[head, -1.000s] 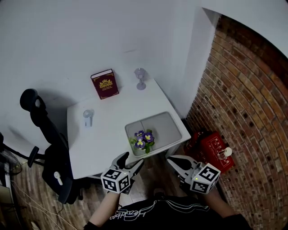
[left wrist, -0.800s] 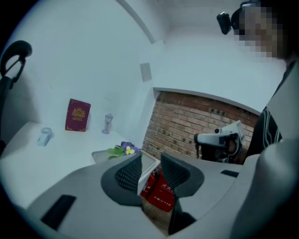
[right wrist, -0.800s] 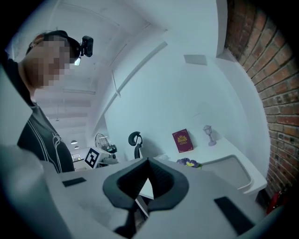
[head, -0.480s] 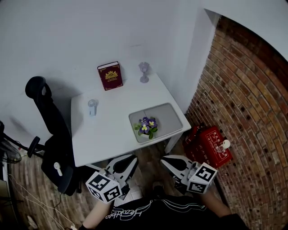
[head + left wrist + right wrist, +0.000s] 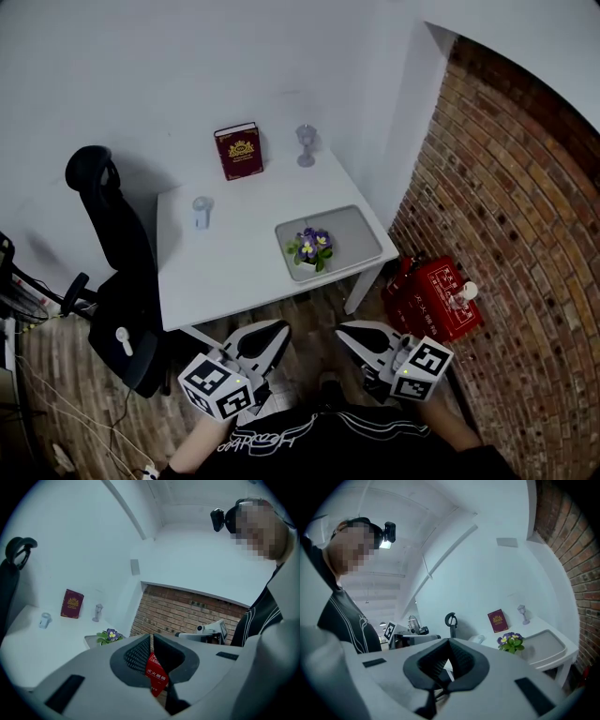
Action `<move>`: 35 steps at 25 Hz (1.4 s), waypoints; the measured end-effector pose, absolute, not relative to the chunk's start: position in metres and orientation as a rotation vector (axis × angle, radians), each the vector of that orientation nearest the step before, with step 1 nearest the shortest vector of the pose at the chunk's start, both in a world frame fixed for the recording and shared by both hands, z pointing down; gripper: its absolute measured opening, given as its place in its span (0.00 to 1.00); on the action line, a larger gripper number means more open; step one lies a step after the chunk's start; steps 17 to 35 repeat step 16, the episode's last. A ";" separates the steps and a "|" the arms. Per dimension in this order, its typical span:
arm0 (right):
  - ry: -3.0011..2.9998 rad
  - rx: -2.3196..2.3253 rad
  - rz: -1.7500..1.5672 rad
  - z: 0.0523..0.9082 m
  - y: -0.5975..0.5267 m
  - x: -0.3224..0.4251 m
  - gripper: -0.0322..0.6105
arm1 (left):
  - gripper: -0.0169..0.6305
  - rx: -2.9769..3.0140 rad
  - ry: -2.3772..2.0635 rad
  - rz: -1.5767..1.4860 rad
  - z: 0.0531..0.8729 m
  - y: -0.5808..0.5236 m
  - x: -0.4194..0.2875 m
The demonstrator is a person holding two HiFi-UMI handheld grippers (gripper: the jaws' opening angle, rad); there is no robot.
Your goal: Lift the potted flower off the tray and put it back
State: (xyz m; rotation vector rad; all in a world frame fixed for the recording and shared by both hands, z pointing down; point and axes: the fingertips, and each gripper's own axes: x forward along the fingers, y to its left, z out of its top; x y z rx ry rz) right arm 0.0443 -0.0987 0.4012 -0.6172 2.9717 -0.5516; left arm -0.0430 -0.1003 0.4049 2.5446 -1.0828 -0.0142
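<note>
Compared with a second ago the person stands farther back from the surface (image 5: 234, 267), and both tools are drawn in close to the body, well apart from everything on it. The left tool (image 5: 151, 638) has just been closing its jaws and they now sit pressed together with nothing between them; the right tool (image 5: 449, 643) is likewise pressed together and empty. The potted flower (image 5: 312, 247) stands upright in the tray (image 5: 354, 236), toward its near left corner, so to my eye the lift and return look finished and this is a retreat, not an approach. The tray lies at the surface's near right corner, its near rim just beside the surface's edge, so the pot has little margin on that side. A strip of bare floor lies open between the person and the surface. The black chair (image 5: 111, 234) crowds the left, and the red box (image 5: 433, 302) and brick wall (image 5: 525, 225) close the right
</note>
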 end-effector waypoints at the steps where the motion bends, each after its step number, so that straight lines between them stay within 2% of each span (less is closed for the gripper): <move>1: 2.972 -0.615 -0.546 0.399 -0.096 0.043 0.05 | 0.10 2.547 -1.086 -0.014 0.403 -0.097 -0.044; 35: 2.978 -0.591 -0.556 0.403 -0.070 0.030 0.05 | 0.10 2.532 -1.100 0.000 0.408 -0.069 -0.056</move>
